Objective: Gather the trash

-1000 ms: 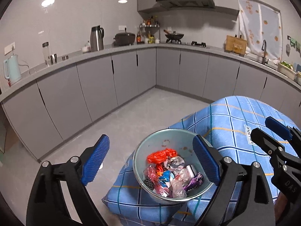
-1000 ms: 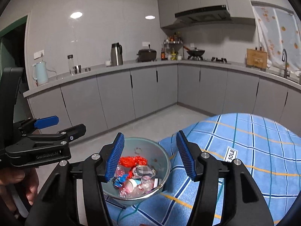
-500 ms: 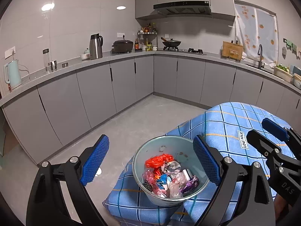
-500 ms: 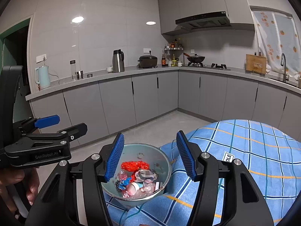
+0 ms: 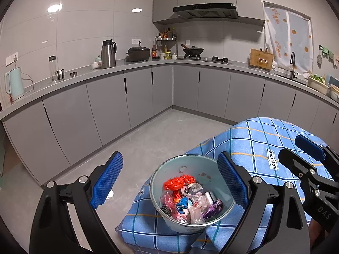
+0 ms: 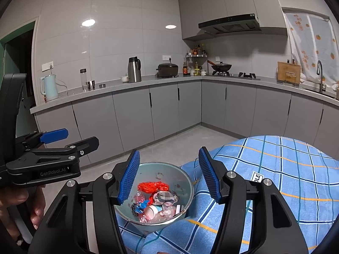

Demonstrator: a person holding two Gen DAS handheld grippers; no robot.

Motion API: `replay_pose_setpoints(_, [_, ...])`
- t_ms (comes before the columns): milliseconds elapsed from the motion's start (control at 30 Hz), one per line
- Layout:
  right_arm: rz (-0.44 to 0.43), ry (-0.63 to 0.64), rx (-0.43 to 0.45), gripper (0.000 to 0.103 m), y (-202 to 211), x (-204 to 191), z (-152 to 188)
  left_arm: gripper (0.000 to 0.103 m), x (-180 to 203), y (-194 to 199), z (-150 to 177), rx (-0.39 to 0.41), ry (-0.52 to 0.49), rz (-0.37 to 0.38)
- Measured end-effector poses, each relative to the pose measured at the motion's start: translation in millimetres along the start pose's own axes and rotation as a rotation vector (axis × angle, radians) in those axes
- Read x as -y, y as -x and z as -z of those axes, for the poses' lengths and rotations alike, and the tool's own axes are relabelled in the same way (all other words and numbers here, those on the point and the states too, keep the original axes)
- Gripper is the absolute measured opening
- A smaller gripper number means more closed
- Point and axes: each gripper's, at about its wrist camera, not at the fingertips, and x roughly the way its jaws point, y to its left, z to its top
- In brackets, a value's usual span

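A metal bowl (image 5: 197, 165) sits at the corner of a table under a blue checked cloth (image 5: 254, 139). It holds several pieces of trash (image 5: 186, 199): red plastic, crumpled wrappers, a small cup. My left gripper (image 5: 169, 182) is open and empty, raised above and in front of the bowl. My right gripper (image 6: 169, 175) is open and empty, also above the bowl (image 6: 169, 170), with the trash (image 6: 156, 199) showing between its jaws. Each gripper shows at the edge of the other's view.
Grey kitchen cabinets and a counter (image 5: 127, 67) run around the room with a kettle (image 5: 13, 82), a steel thermos (image 5: 108, 50), pots and a sink (image 5: 293, 65). Grey floor (image 5: 161, 133) lies beyond the table corner.
Both grippers have risen and pulled back a little from the bowl, so it sits lower in both views. Both stay open and the trash has not moved.
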Motion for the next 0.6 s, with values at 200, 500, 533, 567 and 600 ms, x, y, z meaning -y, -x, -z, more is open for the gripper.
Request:
replay_pose_setpoints(200, [0.000, -0.001, 0.001, 0.058, 0.4, -0.1, -0.7, 0.090, 0.0, 0.0, -0.2, 0.001, -0.001, 0.000])
replay_pose_setpoints(500, [-0.004, 0.000, -0.002, 0.058, 1.6, -2.1, -2.0, 0.090, 0.3, 0.3, -0.2, 0.001, -0.004, 0.000])
replay_pose_setpoints(533, [-0.003, -0.001, -0.001, 0.058, 1.5, -2.2, -2.4, 0.090, 0.1, -0.1, -0.2, 0.001, -0.003, 0.001])
replay_pose_setpoints(567, [-0.004, -0.001, -0.001, 0.058, 1.4, -2.1, -2.4, 0.091, -0.1, -0.5, 0.0, -0.001, -0.002, 0.001])
replay_pose_setpoints(600, [-0.004, -0.002, -0.002, 0.058, 1.5, -2.0, -2.3, 0.091, -0.2, -1.0, 0.2, -0.002, -0.002, 0.001])
